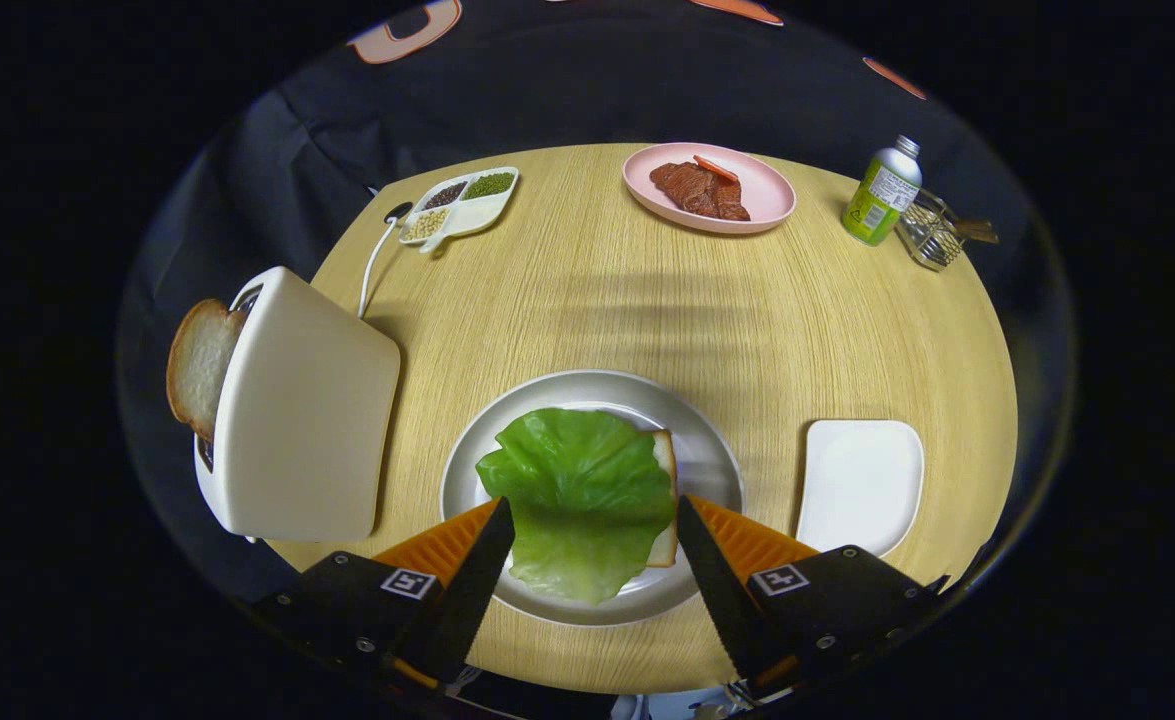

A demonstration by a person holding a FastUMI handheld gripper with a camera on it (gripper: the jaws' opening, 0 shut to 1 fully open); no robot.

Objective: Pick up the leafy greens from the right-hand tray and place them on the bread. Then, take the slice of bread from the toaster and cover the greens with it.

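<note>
Claw (595, 515) spread wide, fingers either side of the leafy greens (579, 495), seemingly not touching them. Greens lie on a bread slice (665, 480) in the grey plate (717, 470), covering most of it. Second slice of bread (199, 365) stands up out of the white toaster (297, 410), left of plate. White tray (862, 482) to the right. Round wooden surface (647, 310); far side holds pink plate with meat (709, 187), divided dish of seeds (459, 205), green bottle (882, 195).

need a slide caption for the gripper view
Open claw straddles the green lettuce leaf laid on bread on the grey round plate; another bread slice waits in the cream toaster.
</note>
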